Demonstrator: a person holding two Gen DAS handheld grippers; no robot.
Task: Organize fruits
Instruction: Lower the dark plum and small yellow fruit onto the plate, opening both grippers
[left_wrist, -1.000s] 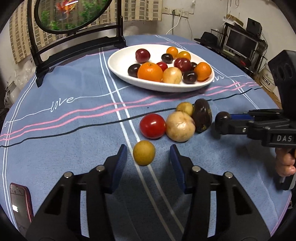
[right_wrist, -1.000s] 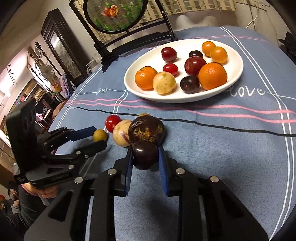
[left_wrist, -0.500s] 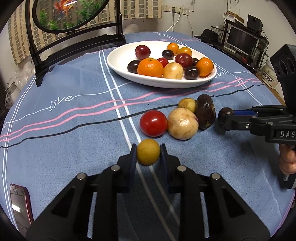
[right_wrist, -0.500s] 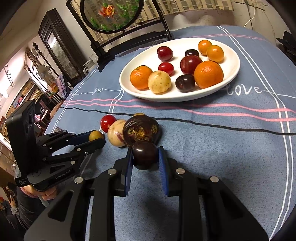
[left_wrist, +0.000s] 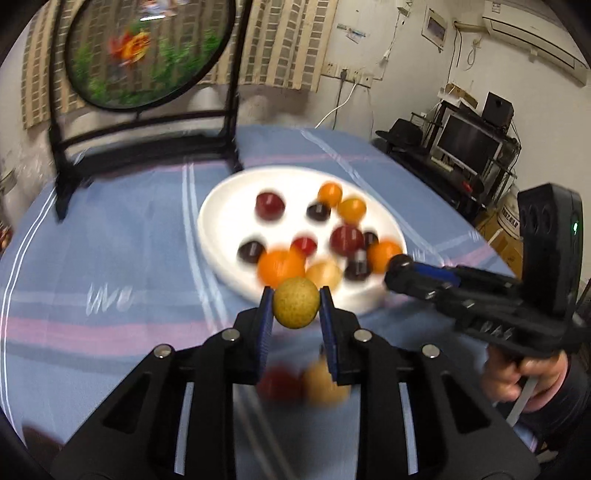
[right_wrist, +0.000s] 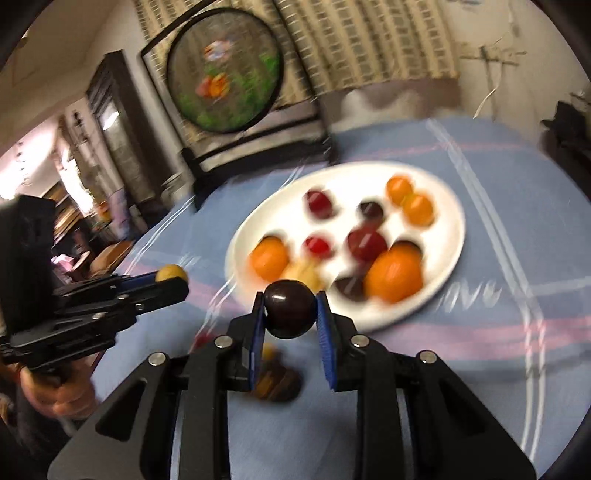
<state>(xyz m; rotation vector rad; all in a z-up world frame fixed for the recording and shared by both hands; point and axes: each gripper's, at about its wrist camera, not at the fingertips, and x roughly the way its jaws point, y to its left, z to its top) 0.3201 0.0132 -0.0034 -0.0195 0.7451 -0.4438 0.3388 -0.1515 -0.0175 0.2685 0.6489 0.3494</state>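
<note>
- My left gripper is clamped on a small yellow-green fruit, one blue pad pressed to each side, and the fruit is held up off the blue tablecloth.
- My right gripper pinches a dark plum the same way, its jaws closed on the plum's flanks and the plum lifted clear of the cloth.
- Below the left gripper, at 6 o'clock from the yellow-green fruit, I see a red fruit and a tan fruit lying side by side on the cloth; both are blurred.
- Under the right gripper, at 6 o'clock from the plum, a dark wrinkled fruit lies on the cloth, partly hidden by the left finger.
- In the left wrist view the right gripper comes in from 3 o'clock, its tip over the near right rim of the white plate.
- In the right wrist view the left gripper enters from 9 o'clock with the yellow-green fruit at its tip, beside the plate's left edge.
- At 12 o'clock from both grippers the plate holds oranges, dark plums and red fruits, all smeared by motion blur.
- Farthest back, at 11 o'clock, a round framed picture stands upright on a black stand at the table's far edge.
</note>
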